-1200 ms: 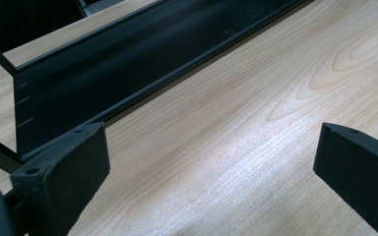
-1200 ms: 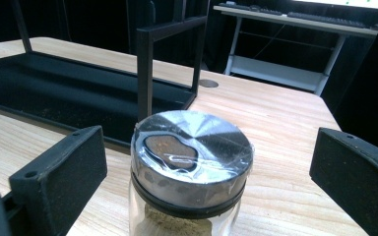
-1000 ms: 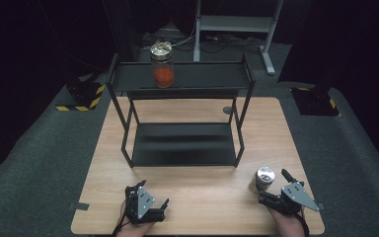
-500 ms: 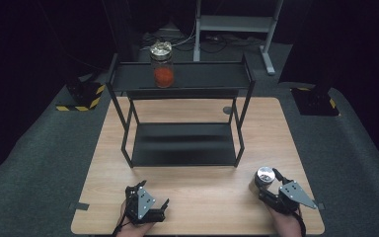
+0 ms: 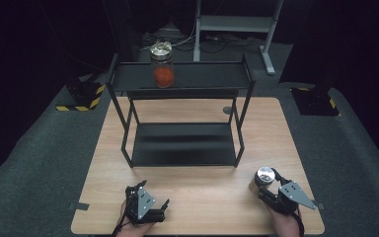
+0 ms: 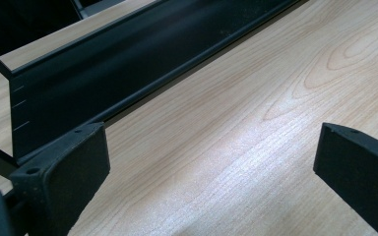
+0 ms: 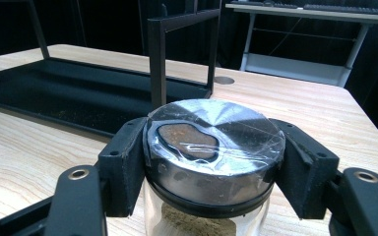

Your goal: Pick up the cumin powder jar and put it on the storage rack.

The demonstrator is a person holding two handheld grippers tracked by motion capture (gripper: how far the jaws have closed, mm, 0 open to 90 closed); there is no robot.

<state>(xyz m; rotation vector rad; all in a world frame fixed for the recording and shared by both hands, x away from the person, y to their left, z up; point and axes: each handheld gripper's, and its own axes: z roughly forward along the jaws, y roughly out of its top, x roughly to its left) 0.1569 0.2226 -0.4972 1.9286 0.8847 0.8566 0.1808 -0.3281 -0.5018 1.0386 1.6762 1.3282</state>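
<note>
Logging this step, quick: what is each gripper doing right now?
Left gripper: open, holding nothing.
Right gripper: jaws just closed on the jar by its lid.

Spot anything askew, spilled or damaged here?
Nothing stands out. The jar stands upright on the table, the right gripper shut on its lid. The second jar sits upright on the rack. No spills.
</note>
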